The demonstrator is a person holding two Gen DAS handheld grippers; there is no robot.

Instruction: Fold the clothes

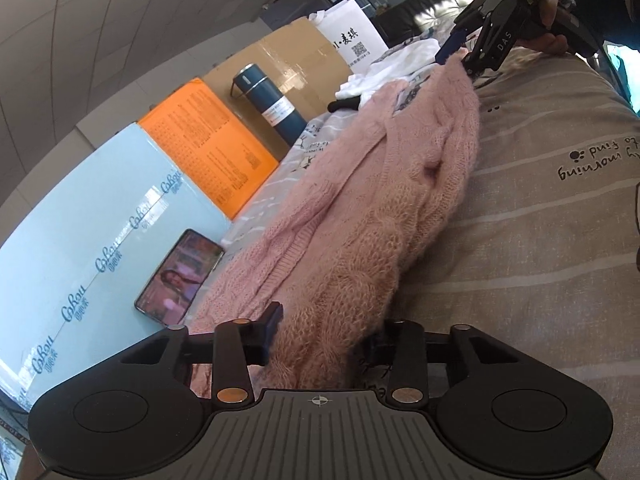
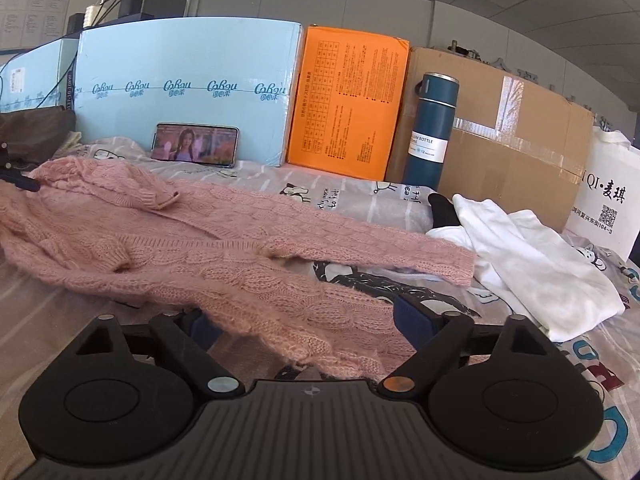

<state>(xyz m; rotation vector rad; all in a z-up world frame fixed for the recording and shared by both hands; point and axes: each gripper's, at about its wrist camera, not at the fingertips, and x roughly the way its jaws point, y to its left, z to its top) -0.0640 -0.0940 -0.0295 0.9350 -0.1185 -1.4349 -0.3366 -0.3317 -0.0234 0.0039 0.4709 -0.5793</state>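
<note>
Fingers of left gripper (image 1: 320, 336) clenched on fuzzy pink cable-knit cardigan (image 1: 384, 184) — spread across striped bed sheet (image 1: 540, 220); right gripper (image 2: 316, 320) straddles its hem, pads apparently not pressing.

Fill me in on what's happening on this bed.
A person is folding a pink knit cardigan spread on the bed, with a handheld gripper in each hand. The left gripper is clamped on one end of the cardigan; the right gripper has the opposite edge between its fingers, though a firm pinch isn't clear. No fold is made yet. A white garment lies beside it, and a phone leans against a light blue box.
</note>
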